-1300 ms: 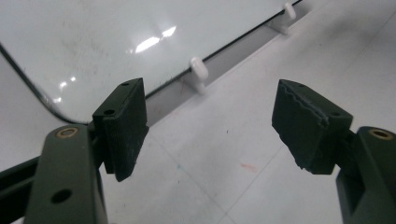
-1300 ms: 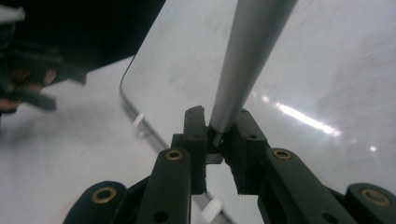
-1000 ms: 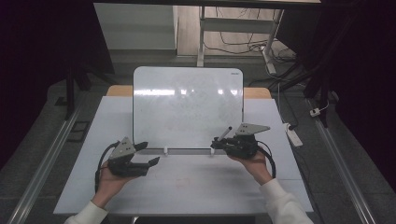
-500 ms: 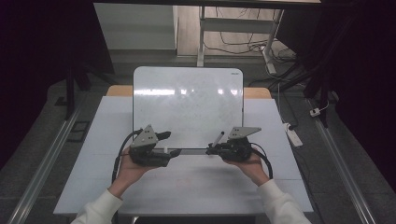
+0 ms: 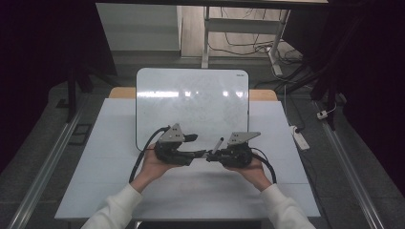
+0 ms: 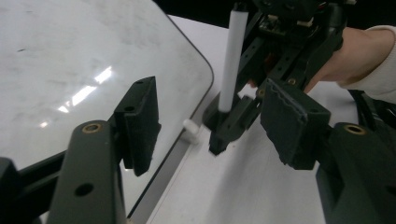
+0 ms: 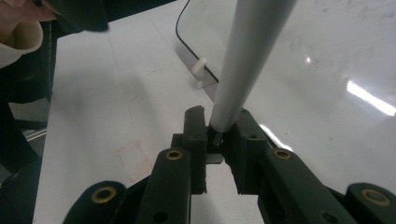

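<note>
Right gripper view looks along the right gripper (image 7: 217,140), whose jaws are clamped on the lower end of a white marker (image 7: 247,60) that rises steeply away from them over the whiteboard (image 7: 327,56). Left gripper view has the left gripper (image 6: 210,126) with its jaws spread wide and nothing between the pads; the marker (image 6: 232,56) stands upright just beyond them, held by the right gripper (image 6: 229,126). From the high view, the left gripper (image 5: 193,153) and right gripper (image 5: 210,155) meet tip to tip at the near edge of the whiteboard (image 5: 191,100), with the marker (image 5: 217,144) slanting up from the right one. The whiteboard lies on the white surface (image 5: 110,143), and a small white peg (image 6: 190,128) sits at its near edge.
</note>
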`<state>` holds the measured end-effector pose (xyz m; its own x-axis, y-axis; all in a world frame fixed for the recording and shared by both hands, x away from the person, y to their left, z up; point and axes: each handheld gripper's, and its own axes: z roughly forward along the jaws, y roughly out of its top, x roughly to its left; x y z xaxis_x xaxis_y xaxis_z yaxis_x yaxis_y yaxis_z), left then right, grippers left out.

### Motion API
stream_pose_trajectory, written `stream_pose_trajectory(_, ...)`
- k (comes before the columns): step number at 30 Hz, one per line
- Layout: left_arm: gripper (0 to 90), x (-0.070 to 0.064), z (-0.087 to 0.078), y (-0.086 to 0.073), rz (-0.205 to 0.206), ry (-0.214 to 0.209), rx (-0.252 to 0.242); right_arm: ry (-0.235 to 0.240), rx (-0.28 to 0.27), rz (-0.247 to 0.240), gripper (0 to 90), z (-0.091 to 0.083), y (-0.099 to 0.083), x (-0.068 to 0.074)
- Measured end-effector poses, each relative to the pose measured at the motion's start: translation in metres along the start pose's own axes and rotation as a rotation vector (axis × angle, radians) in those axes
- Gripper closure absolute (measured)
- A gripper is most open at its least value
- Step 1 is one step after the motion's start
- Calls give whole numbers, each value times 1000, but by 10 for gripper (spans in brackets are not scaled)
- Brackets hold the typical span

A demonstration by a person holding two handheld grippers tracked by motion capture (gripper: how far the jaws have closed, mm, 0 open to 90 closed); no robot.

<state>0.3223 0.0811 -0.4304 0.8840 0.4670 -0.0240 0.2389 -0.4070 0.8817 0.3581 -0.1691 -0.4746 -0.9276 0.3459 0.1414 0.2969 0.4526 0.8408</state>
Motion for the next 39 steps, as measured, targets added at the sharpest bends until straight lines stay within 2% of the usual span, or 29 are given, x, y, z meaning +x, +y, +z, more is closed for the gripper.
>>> stream_pose_trajectory(10,512,2,26,10,30,-81,14,32,27,-19,776,7,-1,4)
stream_pose_trajectory(20,797,6,34,8,31,-176,21,82,97,-43,776,13,-3,5)
stream_pose_trajectory(25,816,6,33,8,15,-169,16,83,98,-41,769,12,-4,5)
stream_pose_trajectory(26,817,6,31,9,12,-157,10,71,91,-39,759,12,-4,5)
stream_pose_trajectory(27,817,7,30,9,10,-143,6,52,80,-38,699,11,-4,6)
stream_pose_trajectory(29,818,8,27,9,-5,-125,-12,-11,45,-38,607,8,-3,10)
stream_pose_trajectory(33,818,9,23,8,-46,-77,-40,-214,-98,-23,545,-2,-6,25)
stream_pose_trajectory(35,818,9,22,7,-63,-55,-52,-317,-142,-52,545,-5,-8,36)
stream_pose_trajectory(37,818,9,23,7,-82,-38,-64,-396,-177,-71,546,-5,-9,46)
stream_pose_trajectory(39,818,8,24,6,-100,-21,-80,-450,-200,-69,547,-3,-9,52)
